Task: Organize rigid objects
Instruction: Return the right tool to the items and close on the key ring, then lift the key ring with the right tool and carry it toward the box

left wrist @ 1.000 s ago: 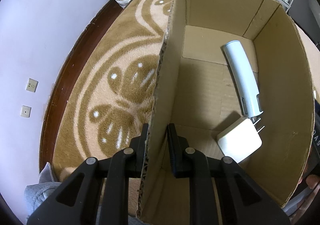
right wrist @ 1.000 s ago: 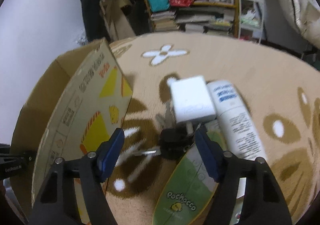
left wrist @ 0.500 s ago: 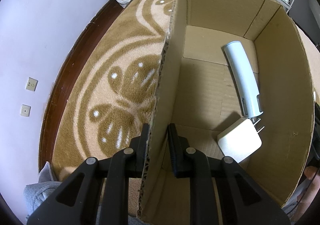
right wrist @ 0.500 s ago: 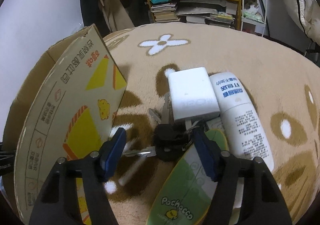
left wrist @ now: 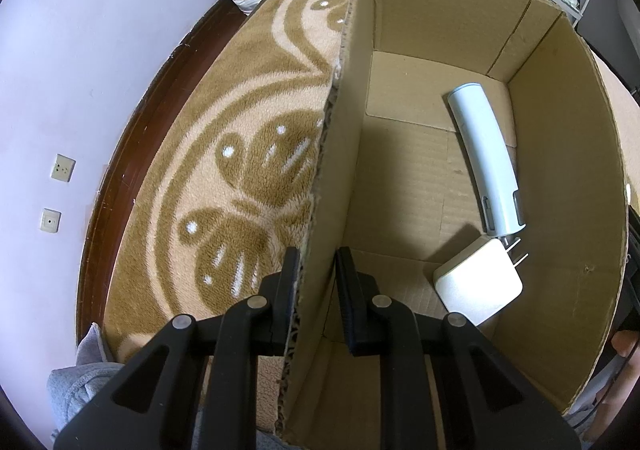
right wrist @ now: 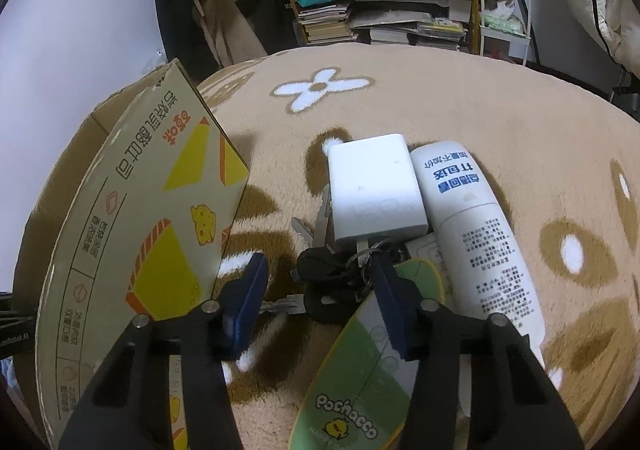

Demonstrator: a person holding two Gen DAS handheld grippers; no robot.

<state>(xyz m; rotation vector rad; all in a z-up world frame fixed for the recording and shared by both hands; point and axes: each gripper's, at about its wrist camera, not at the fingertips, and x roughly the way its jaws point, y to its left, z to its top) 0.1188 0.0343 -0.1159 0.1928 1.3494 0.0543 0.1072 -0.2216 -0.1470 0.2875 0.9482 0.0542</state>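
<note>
Tan plush carpet with brown swirls (left wrist: 248, 118) meets a white wall at nine o'clock; cluttered wooden bookshelves (right wrist: 400, 6) at twelve. Left gripper (left wrist: 316, 274) pinches the brown cardboard box's (left wrist: 560, 170) wall; right gripper (right wrist: 320, 290) spread wide over a black key bunch (right wrist: 324, 282).

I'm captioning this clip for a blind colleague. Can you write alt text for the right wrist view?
The open right gripper hangs over a black bunch of keys on a tan patterned rug. Beyond the keys lie a white charger block and a white printed tube, with a green Pochacco case nearer the camera. A printed cardboard box stands left.

Dim indoor light, sharp focus, strong fisheye vignetting
</note>
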